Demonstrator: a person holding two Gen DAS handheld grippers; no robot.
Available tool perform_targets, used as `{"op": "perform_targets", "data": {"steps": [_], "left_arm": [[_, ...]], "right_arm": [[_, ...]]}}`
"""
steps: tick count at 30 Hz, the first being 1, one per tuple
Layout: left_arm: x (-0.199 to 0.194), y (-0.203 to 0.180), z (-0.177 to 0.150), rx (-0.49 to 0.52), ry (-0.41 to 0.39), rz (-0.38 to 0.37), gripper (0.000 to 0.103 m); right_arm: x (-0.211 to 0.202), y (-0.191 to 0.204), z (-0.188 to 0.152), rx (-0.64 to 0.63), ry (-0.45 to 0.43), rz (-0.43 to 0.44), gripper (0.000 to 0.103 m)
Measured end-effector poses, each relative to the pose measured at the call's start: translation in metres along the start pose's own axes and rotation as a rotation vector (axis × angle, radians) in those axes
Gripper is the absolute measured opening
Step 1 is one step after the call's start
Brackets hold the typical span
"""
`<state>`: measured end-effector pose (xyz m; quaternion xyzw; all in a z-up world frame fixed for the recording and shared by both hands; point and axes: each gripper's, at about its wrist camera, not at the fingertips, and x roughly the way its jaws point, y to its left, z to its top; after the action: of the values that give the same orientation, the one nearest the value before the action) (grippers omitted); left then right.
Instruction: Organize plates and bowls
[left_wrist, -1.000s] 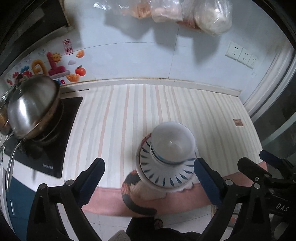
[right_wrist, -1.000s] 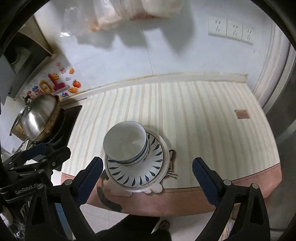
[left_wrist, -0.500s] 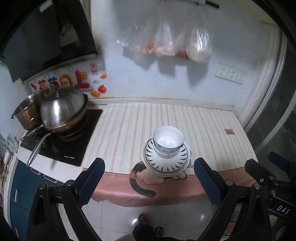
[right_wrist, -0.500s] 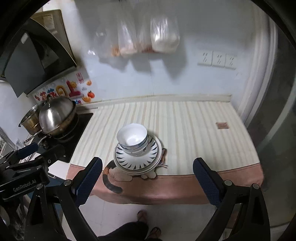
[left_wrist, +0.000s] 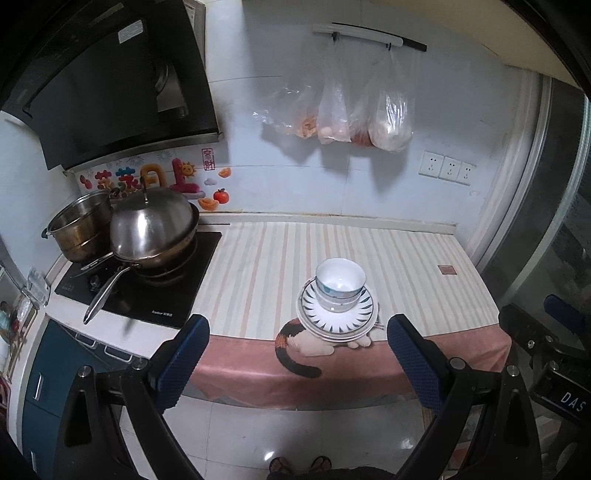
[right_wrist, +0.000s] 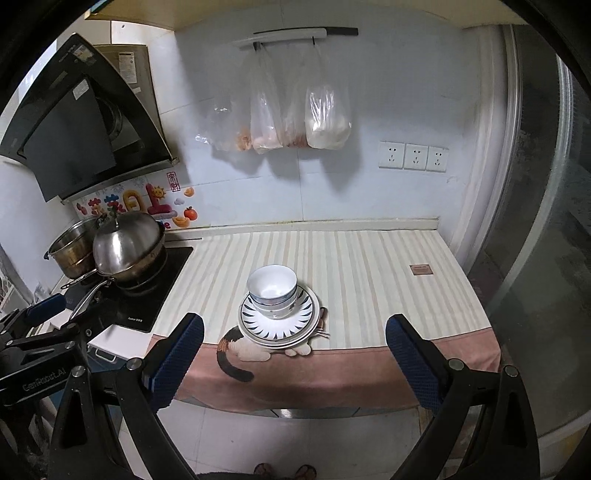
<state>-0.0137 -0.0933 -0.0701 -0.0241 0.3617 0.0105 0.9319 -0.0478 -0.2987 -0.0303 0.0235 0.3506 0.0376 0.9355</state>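
The left gripper has its blue-padded fingers spread wide with nothing between them, and it hangs out over the floor, well back from the desk. The right gripper is the same: fingers wide apart, holding nothing, also clear of the desk edge.

Seen between both pairs of fingers, the stacked bowls sit nested upright on the stacked plates, which carry a dark radiating pattern around the rim. The whole stack stands near the front edge of the desk, partly on the cat picture printed on the striped cloth (its pink border hangs over the front).

To the left, a black cooktop carries a lidded steel pan with a long handle, and a steel pot just behind it. A dark range hood hangs above. On the wall, plastic bags hang from a rail, with three sockets to their right. Toes of sandalled feet show on the tiled floor below
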Motion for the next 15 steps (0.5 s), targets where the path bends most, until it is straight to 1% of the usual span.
{"op": "perform_targets", "data": {"steps": [5, 15], "left_arm": [[-0.008, 0.008, -0.008, 0.008, -0.002, 0.009, 0.099], [-0.013, 0.022, -0.011, 0.003, -0.002, 0.017, 0.099]], "right_arm": [[-0.008, 0.012, -0.007, 0.006, -0.004, -0.013, 0.101], [-0.009, 0.025, -0.008, 0.004, 0.004, -0.01, 0.101]]}}
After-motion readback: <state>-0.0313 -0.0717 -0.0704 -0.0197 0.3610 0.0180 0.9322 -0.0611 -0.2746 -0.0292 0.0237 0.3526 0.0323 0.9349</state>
